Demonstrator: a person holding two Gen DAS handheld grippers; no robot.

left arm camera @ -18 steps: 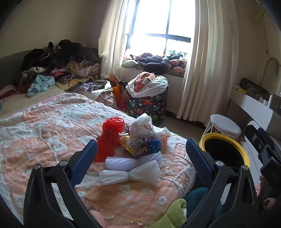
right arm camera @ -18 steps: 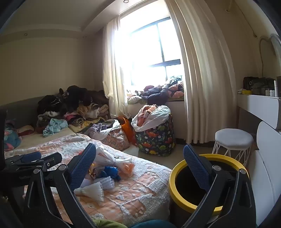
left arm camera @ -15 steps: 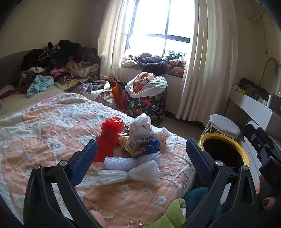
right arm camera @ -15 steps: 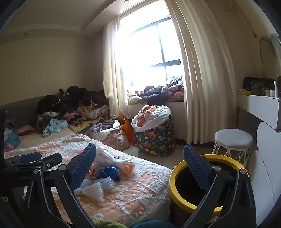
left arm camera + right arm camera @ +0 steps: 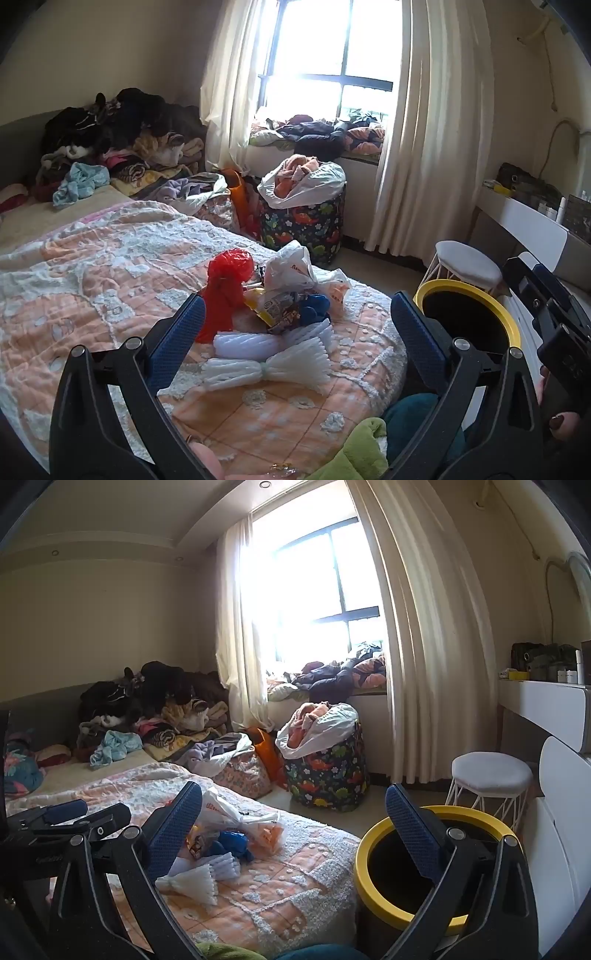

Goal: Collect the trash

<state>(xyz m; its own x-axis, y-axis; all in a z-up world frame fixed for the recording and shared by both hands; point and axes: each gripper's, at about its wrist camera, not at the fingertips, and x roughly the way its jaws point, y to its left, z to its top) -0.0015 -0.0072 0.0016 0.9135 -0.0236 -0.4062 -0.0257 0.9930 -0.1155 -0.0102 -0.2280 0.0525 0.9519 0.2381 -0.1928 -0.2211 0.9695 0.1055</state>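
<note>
We're at the approach step: trash pile (image 5: 280,306) sits on the bed (image 5: 92,273), yellow-rimmed bin (image 5: 469,325) just beside it. Left claw (image 5: 293,325) and right claw (image 5: 291,819) both gape wide, empty. Next: lower onto the white foam netting (image 5: 269,365), judged nearest.

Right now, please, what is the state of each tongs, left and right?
Left tongs: open, holding nothing.
Right tongs: open, holding nothing.
</note>
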